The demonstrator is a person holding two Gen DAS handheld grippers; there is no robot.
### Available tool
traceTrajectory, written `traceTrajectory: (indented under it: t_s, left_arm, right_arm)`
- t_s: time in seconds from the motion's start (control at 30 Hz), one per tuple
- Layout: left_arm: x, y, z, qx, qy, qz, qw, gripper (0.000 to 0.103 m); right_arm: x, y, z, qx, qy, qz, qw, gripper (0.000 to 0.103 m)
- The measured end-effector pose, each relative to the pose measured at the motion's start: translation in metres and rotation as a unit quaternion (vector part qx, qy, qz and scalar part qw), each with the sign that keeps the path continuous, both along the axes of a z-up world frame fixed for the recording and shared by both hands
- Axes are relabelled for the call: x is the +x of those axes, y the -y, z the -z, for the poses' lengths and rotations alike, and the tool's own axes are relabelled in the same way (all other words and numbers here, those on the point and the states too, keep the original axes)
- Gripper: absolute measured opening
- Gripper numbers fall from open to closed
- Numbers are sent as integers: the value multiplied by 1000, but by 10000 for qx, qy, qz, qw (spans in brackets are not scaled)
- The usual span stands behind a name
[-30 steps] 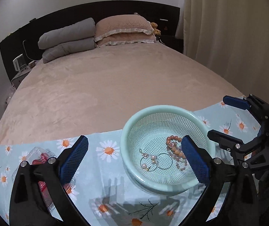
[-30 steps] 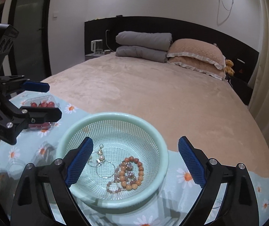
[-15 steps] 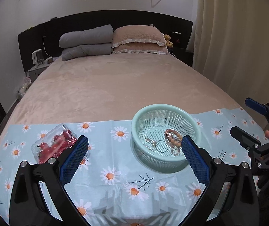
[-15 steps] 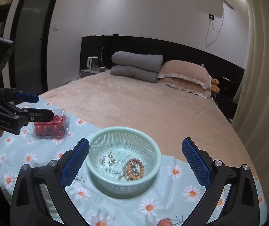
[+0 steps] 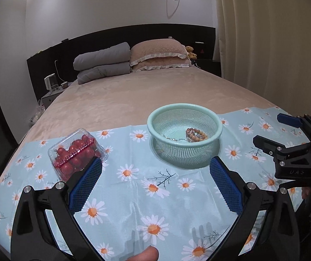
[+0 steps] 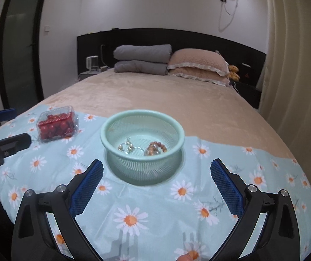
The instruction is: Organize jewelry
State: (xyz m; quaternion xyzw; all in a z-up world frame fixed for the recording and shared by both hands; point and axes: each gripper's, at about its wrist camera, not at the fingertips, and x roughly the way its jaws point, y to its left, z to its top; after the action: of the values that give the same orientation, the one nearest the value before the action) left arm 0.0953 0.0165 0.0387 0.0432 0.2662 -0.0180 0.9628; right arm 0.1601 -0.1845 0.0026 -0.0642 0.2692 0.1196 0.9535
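Observation:
A mint-green mesh basket (image 5: 184, 108) (image 6: 142, 115) stands on a daisy-print cloth on the bed. Inside lie a brown bead bracelet (image 5: 196, 135) (image 6: 156, 148) and silver pearl earrings (image 6: 126, 146) (image 5: 173, 138). My left gripper (image 5: 155, 183) is open and empty, held back from the basket over the cloth. My right gripper (image 6: 156, 182) is open and empty, also in front of the basket. The right gripper also shows at the right of the left wrist view (image 5: 270, 130). The left gripper also shows at the left of the right wrist view (image 6: 14, 128).
A clear plastic box of cherry tomatoes (image 5: 77, 152) (image 6: 57, 125) sits on the daisy cloth (image 5: 133, 195) left of the basket. Grey folded blankets (image 6: 141, 59) and tan pillows (image 6: 196, 64) lie at the headboard. A curtain (image 5: 264, 43) hangs at the right.
Both grippers have pulled back and away from the basket, so it looks smaller and farther. The tomato box has come fully into view. Both stay open and empty.

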Motion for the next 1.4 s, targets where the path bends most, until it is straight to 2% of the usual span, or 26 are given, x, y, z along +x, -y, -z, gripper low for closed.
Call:
traceTrajectory:
  t_s: [0.1,0.2,0.33,0.47,0.53,0.7,0.9,1.2,1.4]
  left_arm:
    - [-18,2,21,-47,-29,-62,10000,97]
    - [-29,2,39,-82,-132,-164,9997,97]
    - [-44,0,57,-235,-177,-399,9988,97]
    - [-62,4,74,-248,-273,-346,9987,97]
    - [-72,10,80,-141,-319,-358,9987,97]
    - [-93,14,80,-236,-374,-422,9981,97]
    - [-109,16,64,-9,-298,-352,9989,97]
    - [-107,8,47,83,-288,-531,9981,97]
    - [-105,5,46,-23,-379,-417,9984,97]
  right_arm:
    - [-11,9,27,68,-229,312,9992,95]
    - [-30,10,48,-41,-225,466,9987,95]
    - [-58,4,66,-352,-168,436,9983,95]
    - [-89,-1,75,-370,-91,316,9988,95]
    - [-103,-3,75,-332,-51,305,9990,95]
    - [-123,-4,66,-436,-78,260,9987,95]
    - [-138,2,41,-374,16,349,9987,95]
    - [-146,-5,28,-687,170,259,9972,95]
    - [-143,-3,29,-523,55,271,9982,95]
